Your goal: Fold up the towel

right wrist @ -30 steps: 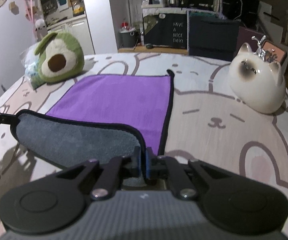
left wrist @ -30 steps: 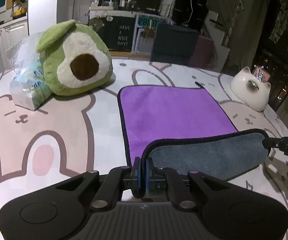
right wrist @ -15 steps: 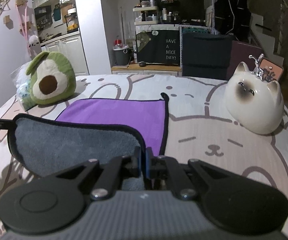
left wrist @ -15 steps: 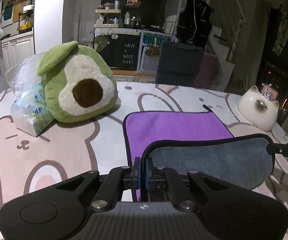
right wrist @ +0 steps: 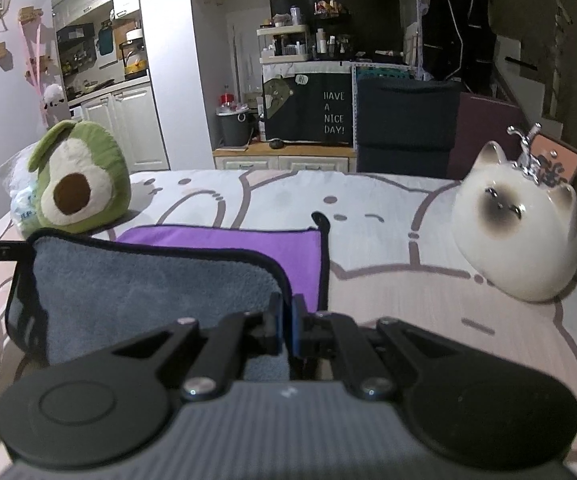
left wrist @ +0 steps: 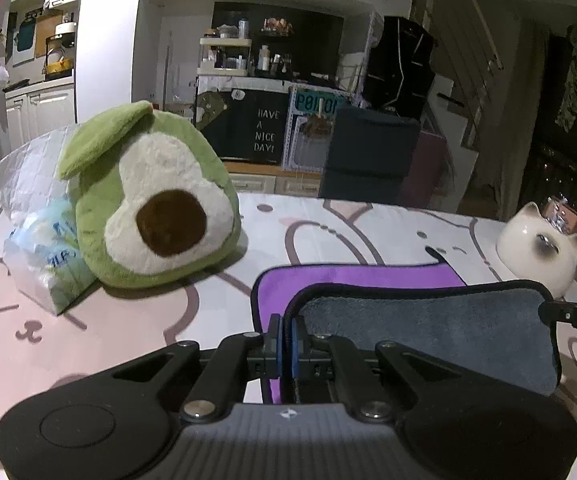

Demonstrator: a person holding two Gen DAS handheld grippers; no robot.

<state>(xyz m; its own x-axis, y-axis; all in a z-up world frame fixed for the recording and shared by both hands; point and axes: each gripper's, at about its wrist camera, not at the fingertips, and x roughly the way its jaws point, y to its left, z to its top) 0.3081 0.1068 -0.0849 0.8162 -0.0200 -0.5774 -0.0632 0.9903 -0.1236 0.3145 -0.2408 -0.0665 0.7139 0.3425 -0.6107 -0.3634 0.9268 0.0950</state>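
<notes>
The left gripper (left wrist: 286,344) was clamped on the near left corner of the towel (left wrist: 428,328), and the right gripper (right wrist: 286,326) was clamped on the near right corner, so the near hem hung taut between them, raised off the bed cover (right wrist: 428,300) with its grey underside facing the cameras. The rest of the towel lay straight ahead of both grippers, purple face up and flat on the cover, its far hem running crosswise and parallel to the lifted one. Neither gripper was nearer that far hem; each held its own corner level with the other. Judging from this, the fold depended on carrying both corners forward together to meet the far hem. The avocado plush (left wrist: 148,204) sat ahead-left of the left gripper and the cat ornament (right wrist: 516,232) ahead-right of the right one, both apart from the towel.
</notes>
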